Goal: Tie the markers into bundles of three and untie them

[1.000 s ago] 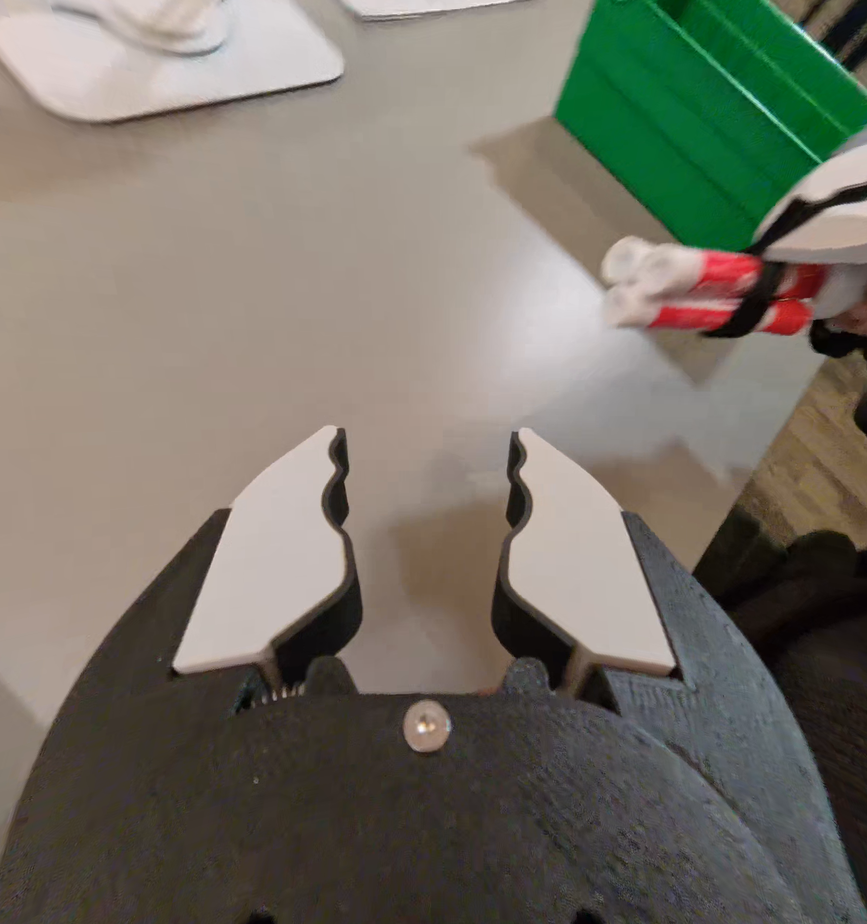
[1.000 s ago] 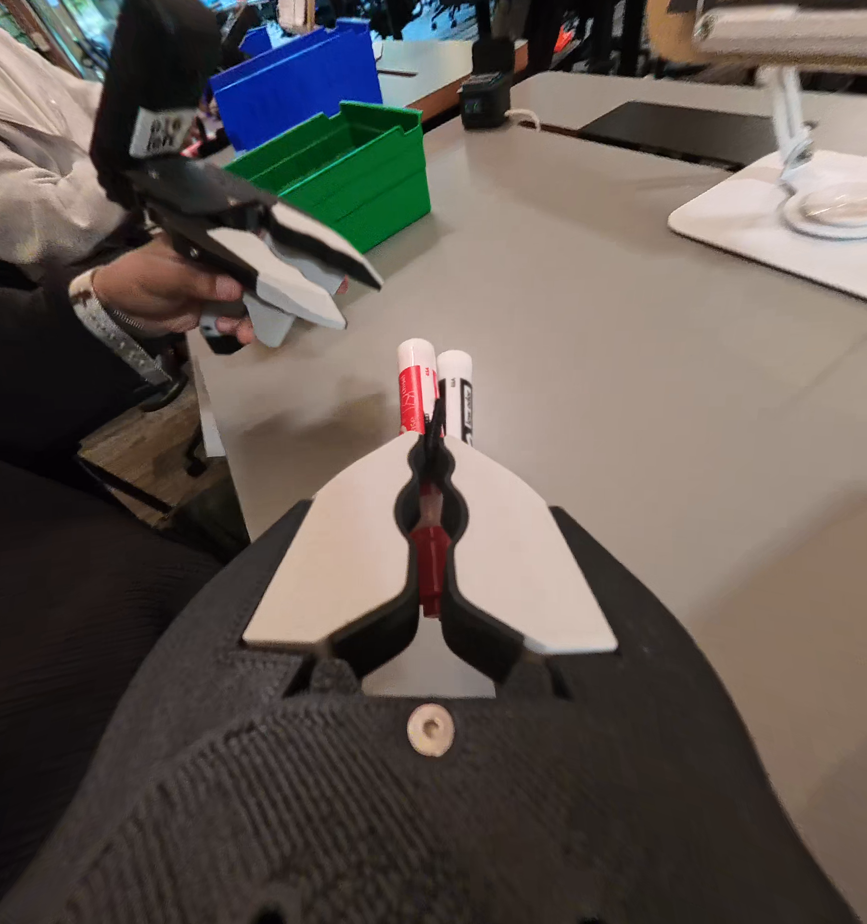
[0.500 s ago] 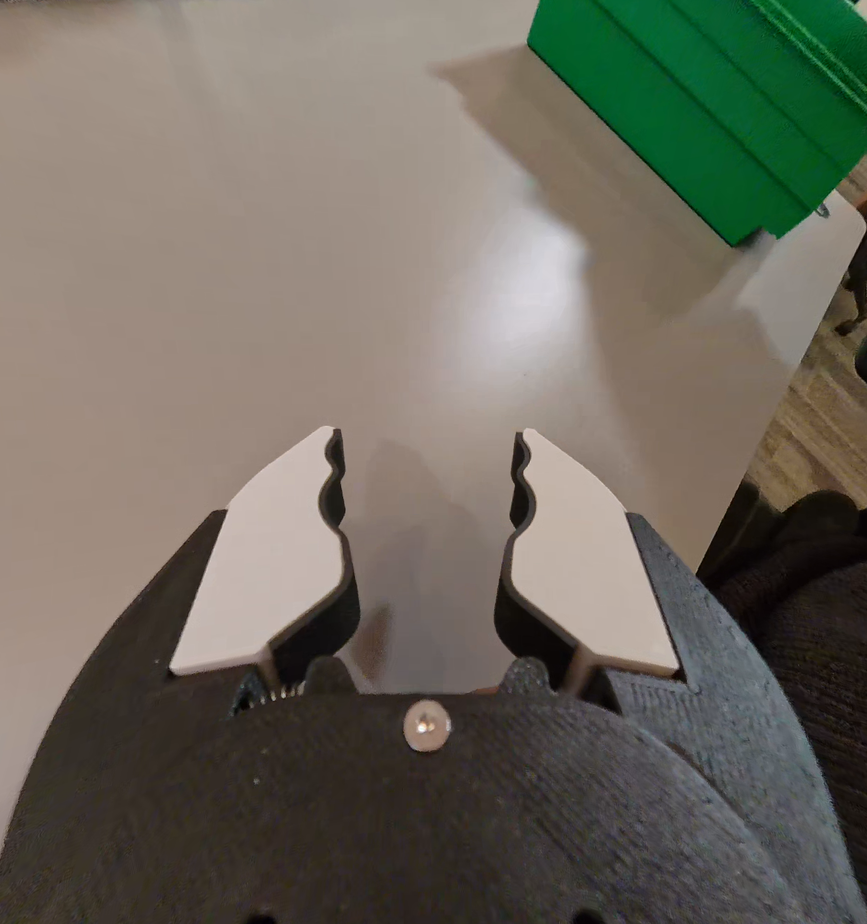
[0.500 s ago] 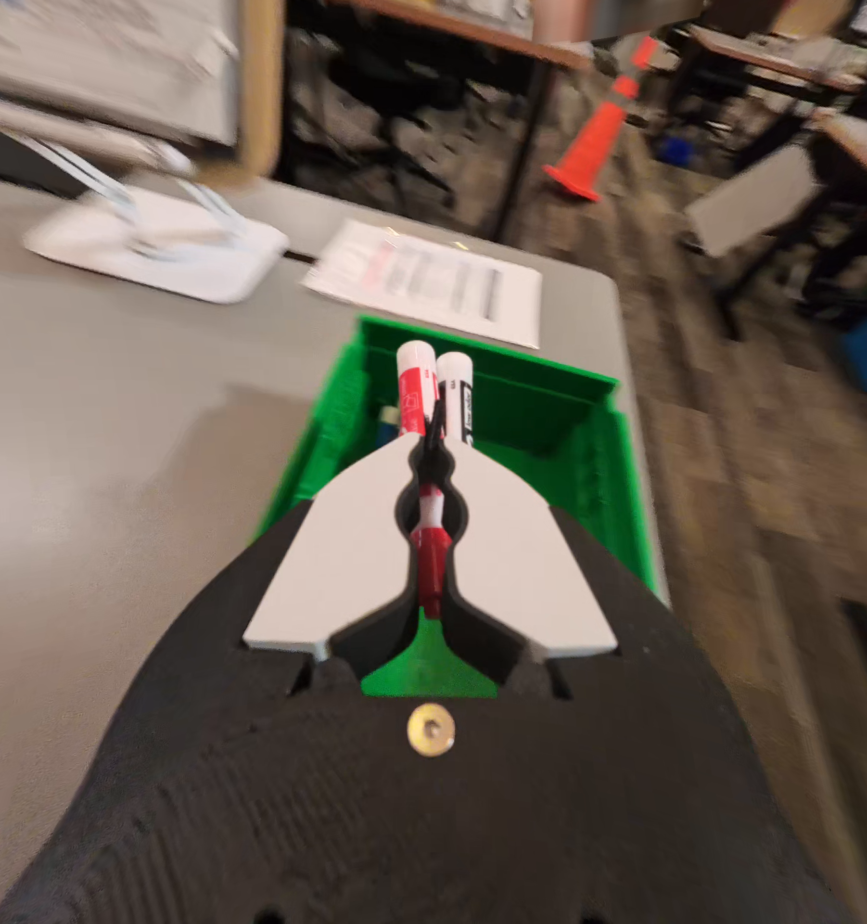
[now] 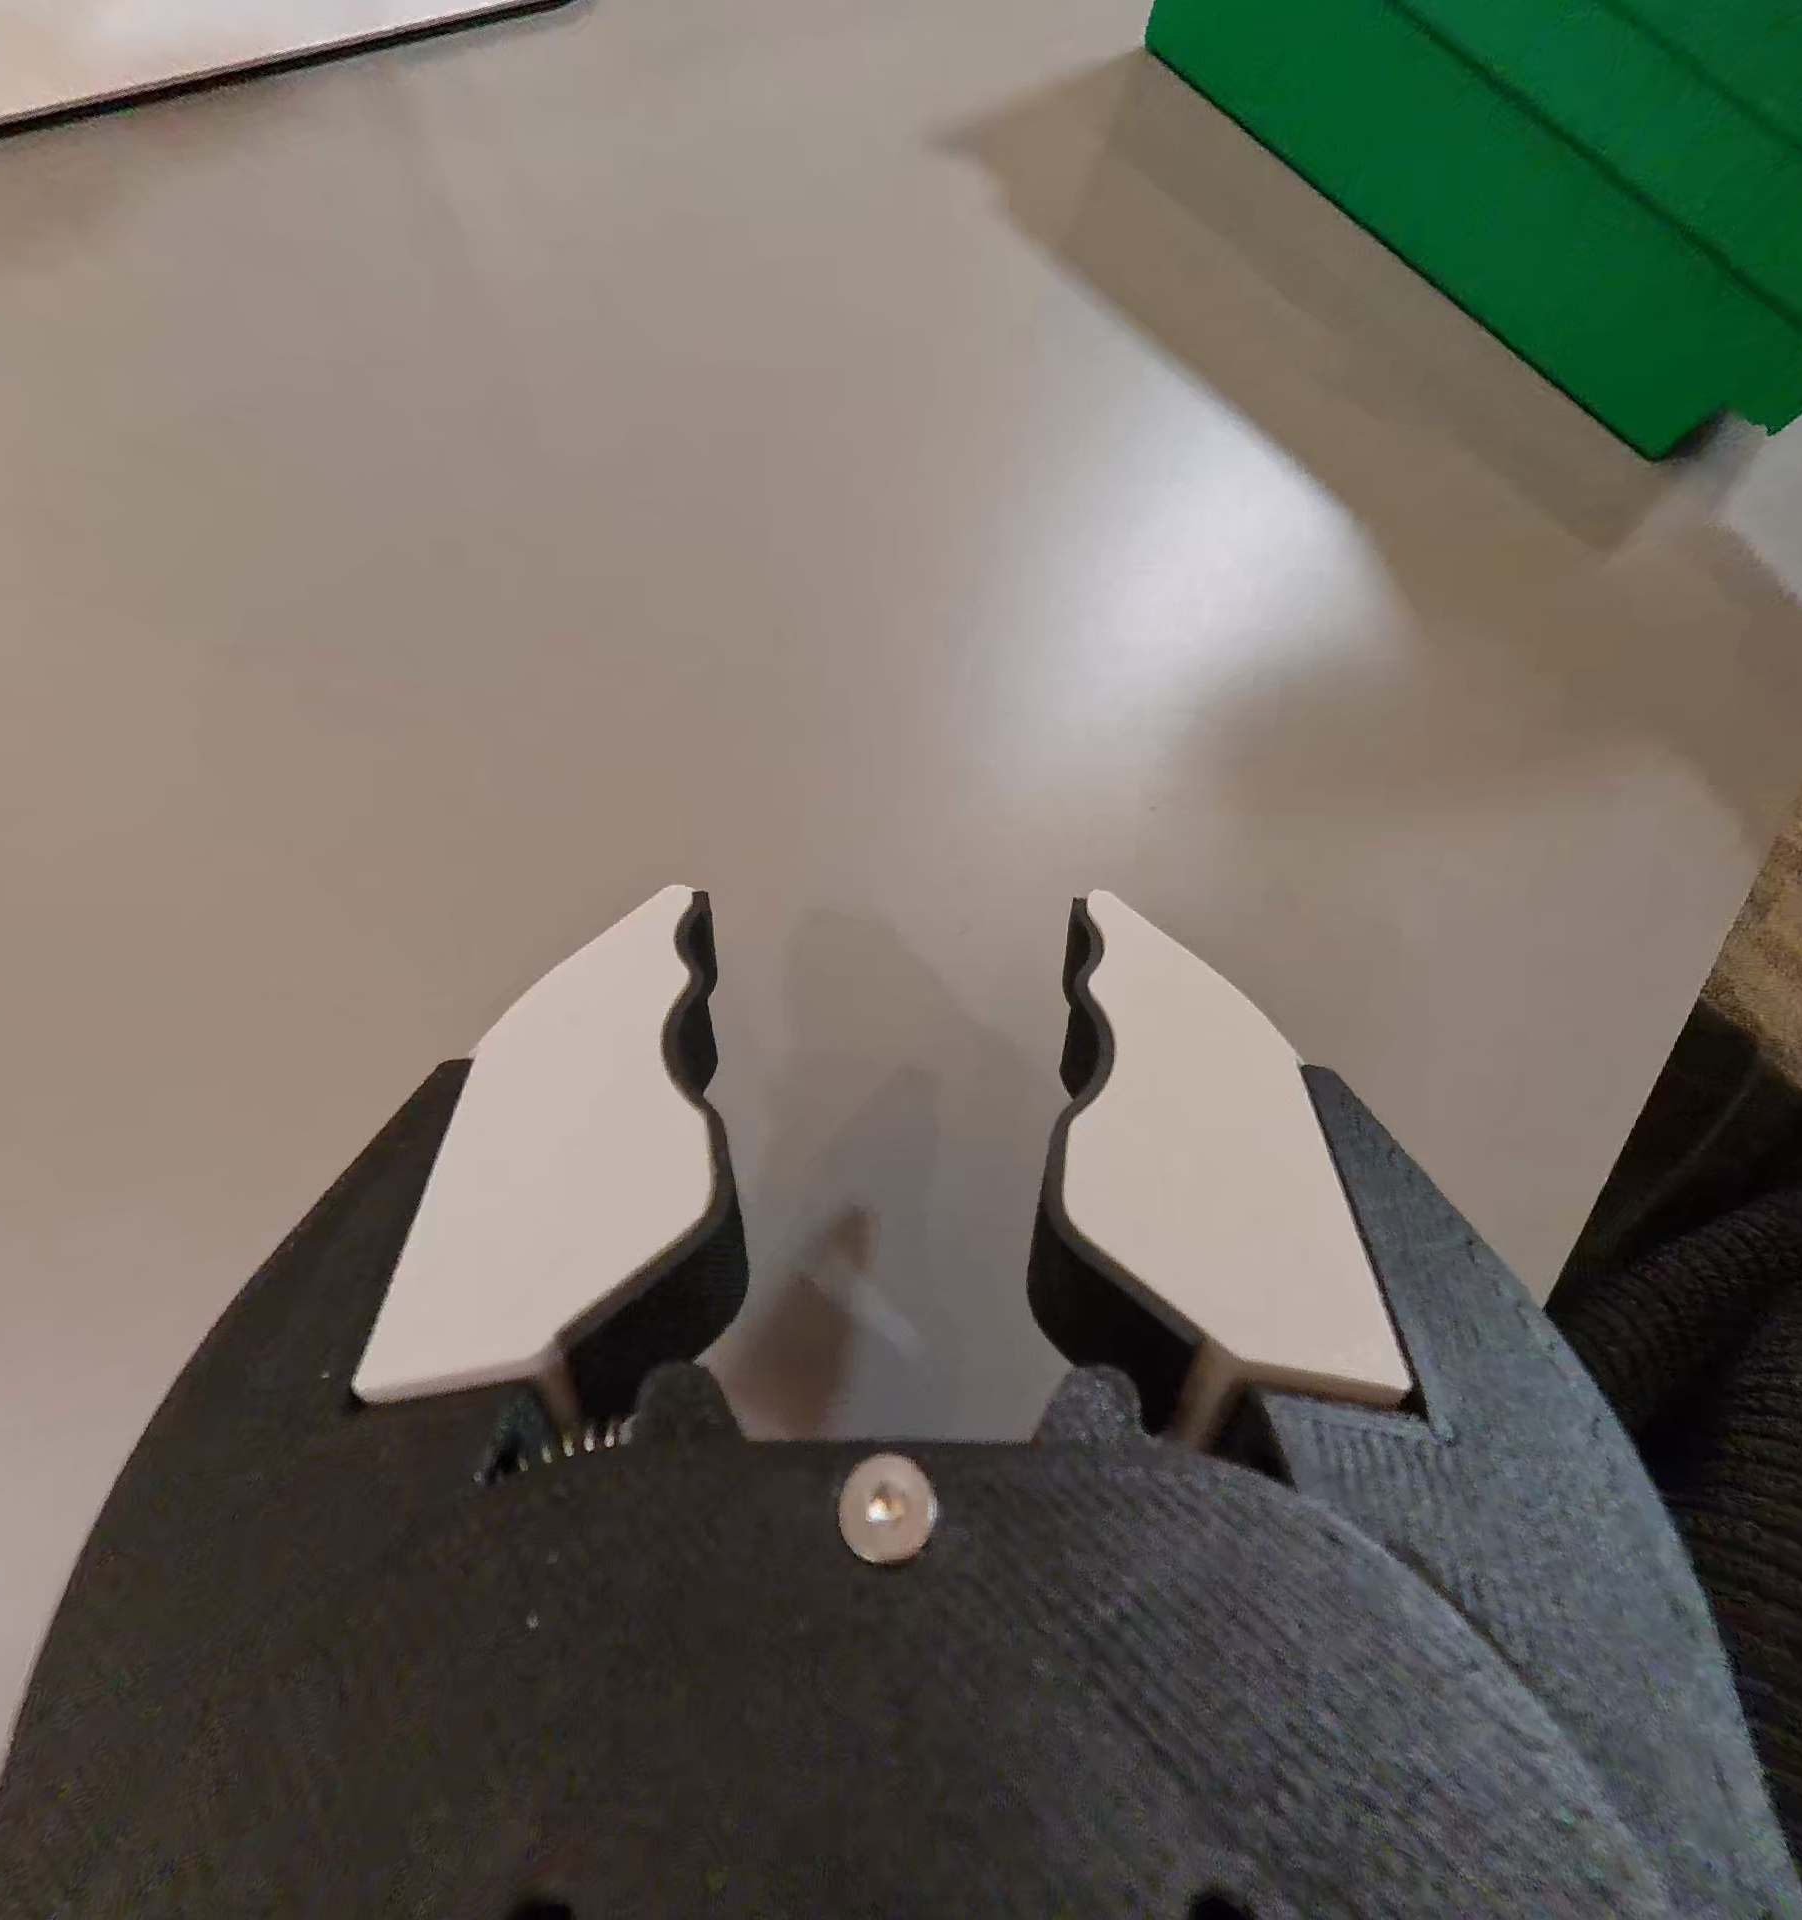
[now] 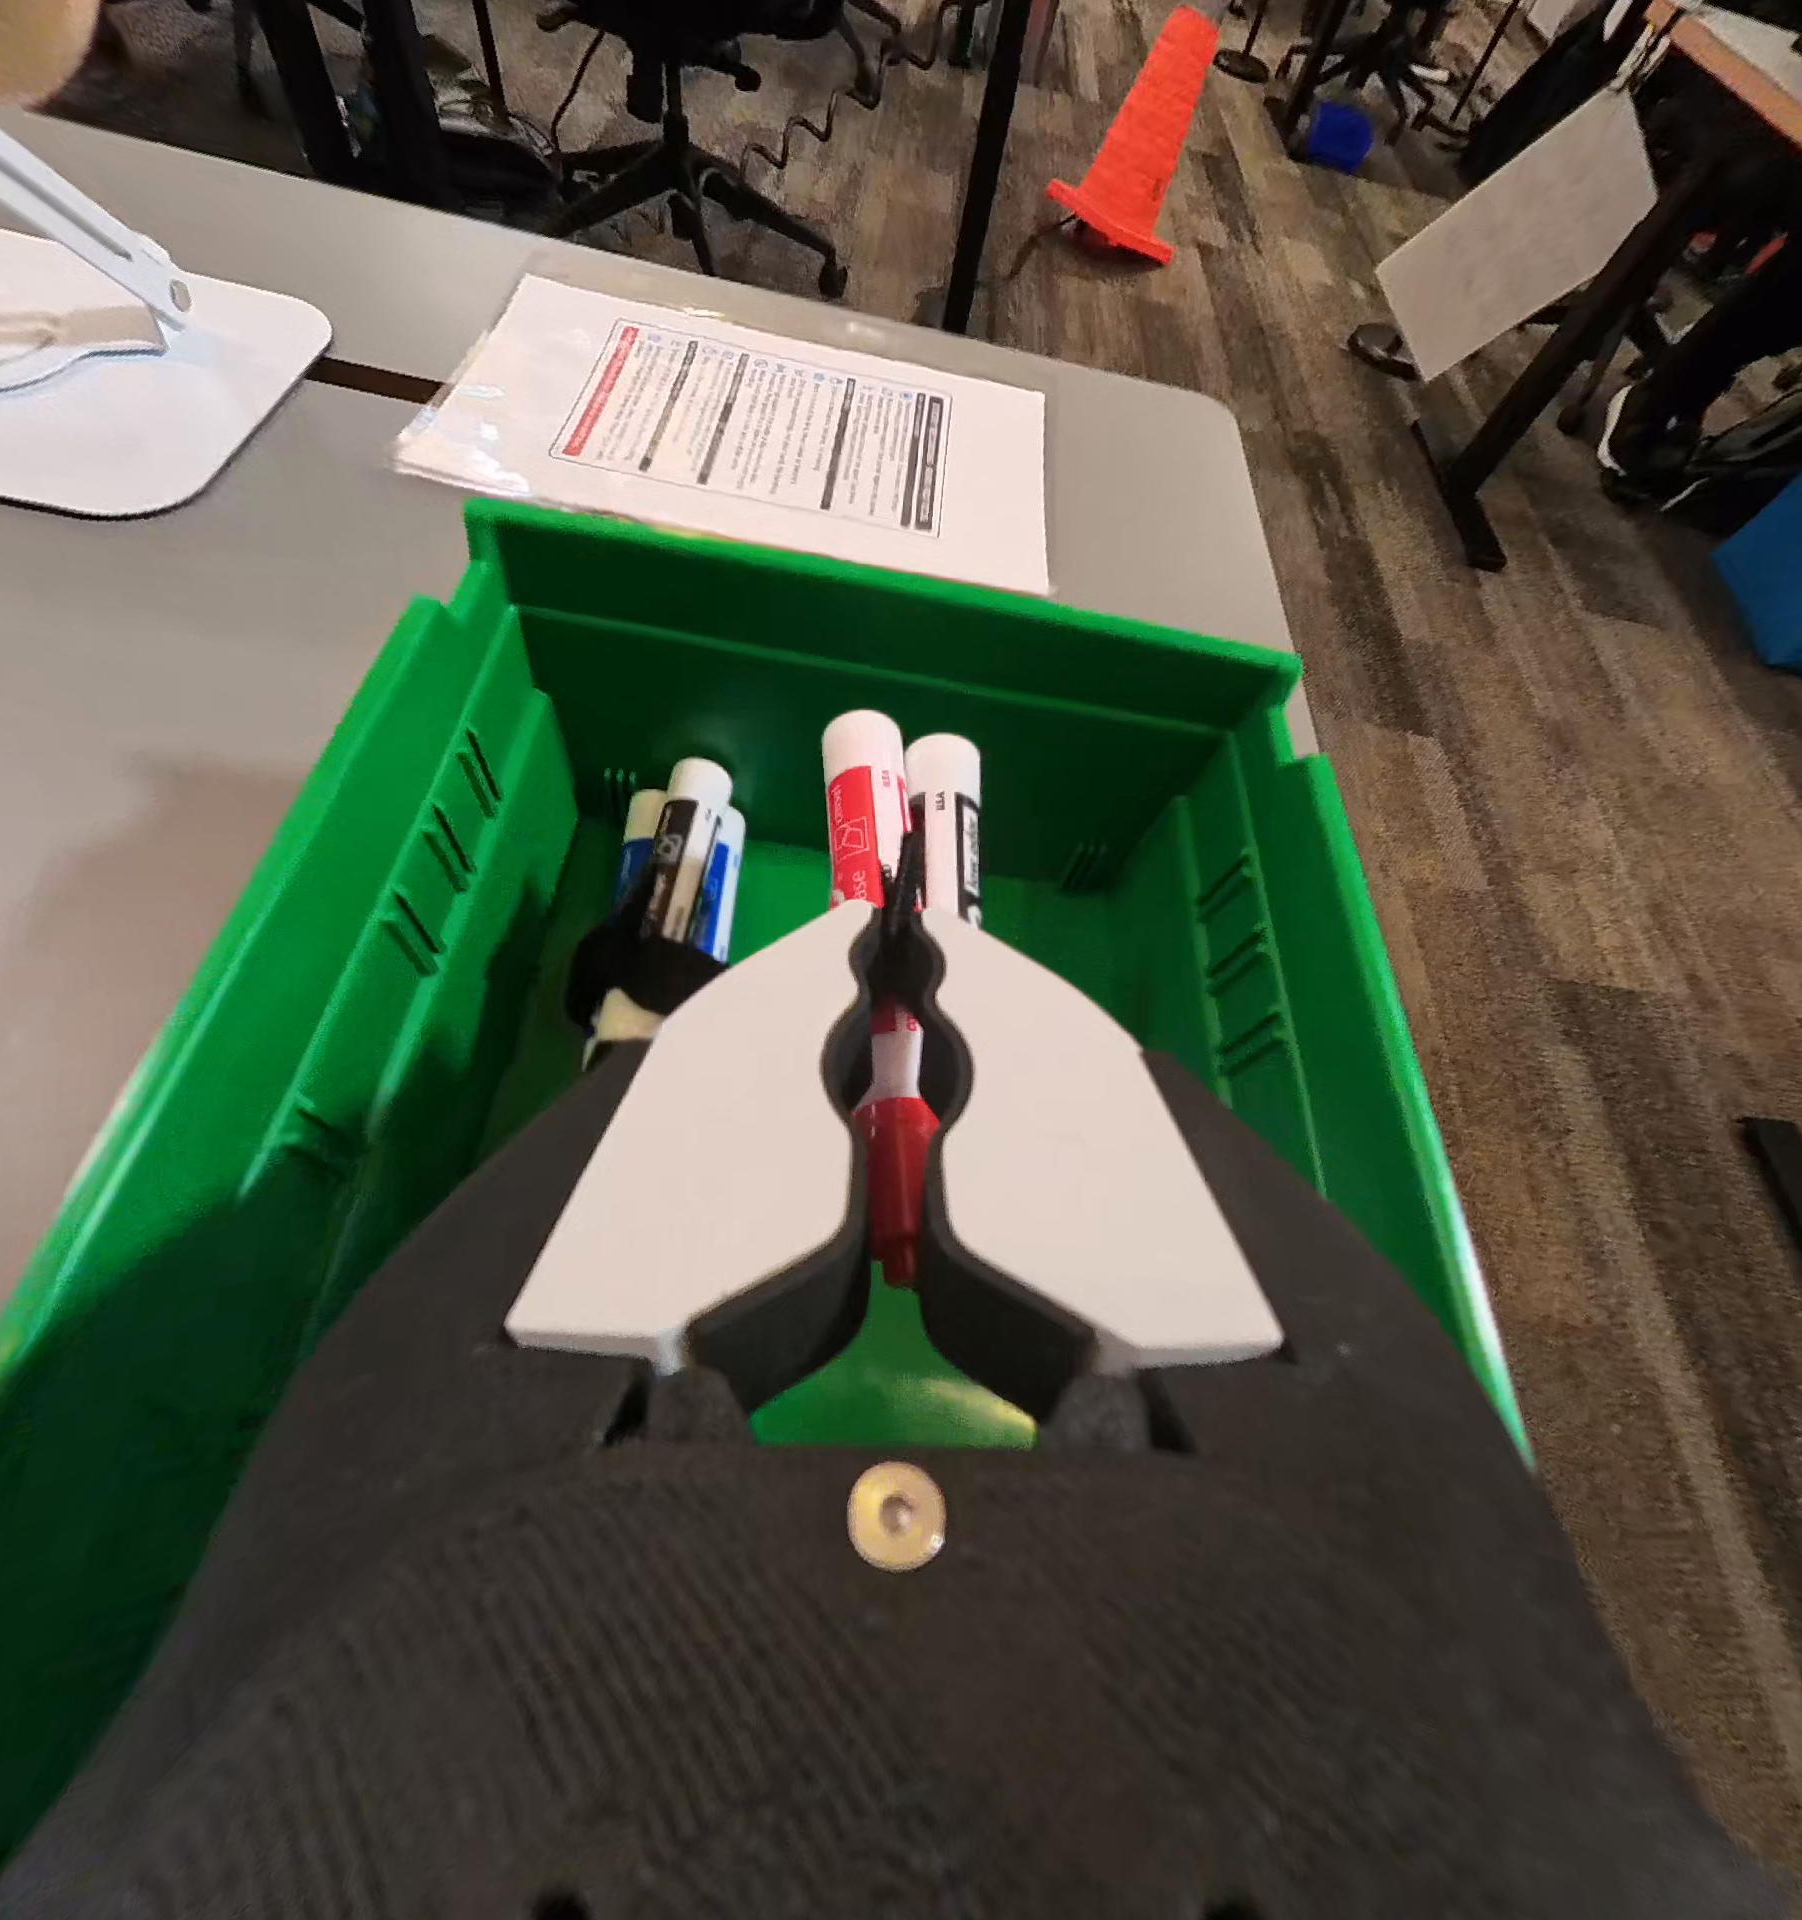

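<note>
My right gripper [image 6: 899,914] is shut on a bundle of markers [image 6: 861,821], red and black ones tied with a black band, and holds it over the inside of the green bin [image 6: 440,831]. A second banded bundle of blue and black markers [image 6: 673,862] lies in the bin's far left corner. My left gripper [image 5: 889,909] is open and empty, low over the bare grey table [image 5: 461,520]. The green bin's outer wall [image 5: 1562,229] shows at the upper right of the left wrist view.
A printed sheet [image 6: 772,426] lies on the table behind the bin. A white stand base [image 6: 118,405] sits at the far left, its edge also in the left wrist view [image 5: 201,62]. The table edge [image 5: 1801,790] runs on the right. An orange cone [image 6: 1136,135] stands on the floor.
My right gripper swung with the marker bundle from over the table to above the green bin and has come closer over it. My left gripper shifted slightly, staying open.
</note>
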`<action>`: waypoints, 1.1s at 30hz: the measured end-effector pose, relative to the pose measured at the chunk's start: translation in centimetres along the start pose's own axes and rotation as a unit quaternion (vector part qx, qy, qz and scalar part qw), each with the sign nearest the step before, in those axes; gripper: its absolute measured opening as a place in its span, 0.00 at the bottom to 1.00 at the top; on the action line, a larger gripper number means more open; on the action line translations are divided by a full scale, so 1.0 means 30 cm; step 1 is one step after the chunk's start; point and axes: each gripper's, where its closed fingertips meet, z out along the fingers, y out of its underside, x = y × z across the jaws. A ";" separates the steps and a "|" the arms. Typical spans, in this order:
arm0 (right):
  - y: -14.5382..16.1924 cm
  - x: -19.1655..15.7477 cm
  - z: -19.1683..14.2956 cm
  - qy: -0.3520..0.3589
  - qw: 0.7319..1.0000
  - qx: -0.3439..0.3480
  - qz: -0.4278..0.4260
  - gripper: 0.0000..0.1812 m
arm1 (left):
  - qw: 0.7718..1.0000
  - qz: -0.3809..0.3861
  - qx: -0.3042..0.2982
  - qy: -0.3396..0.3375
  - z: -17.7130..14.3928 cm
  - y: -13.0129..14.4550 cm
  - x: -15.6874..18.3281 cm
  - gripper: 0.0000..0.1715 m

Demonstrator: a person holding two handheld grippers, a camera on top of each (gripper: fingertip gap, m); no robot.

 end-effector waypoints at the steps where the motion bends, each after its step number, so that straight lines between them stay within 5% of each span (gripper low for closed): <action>1: 0.018 0.004 0.002 -0.004 1.000 -0.001 0.009 0.02 | 1.000 0.002 -0.004 -0.001 0.003 0.004 0.002 0.39; 7: 0.078 0.008 0.064 -0.044 0.994 0.021 0.097 0.02 | 1.000 0.006 -0.013 -0.006 0.001 0.022 0.004 0.39; 33: 0.132 -0.018 0.170 -0.043 0.990 -0.040 0.126 0.03 | 0.999 -0.028 -0.017 -0.019 -0.068 0.094 -0.031 0.39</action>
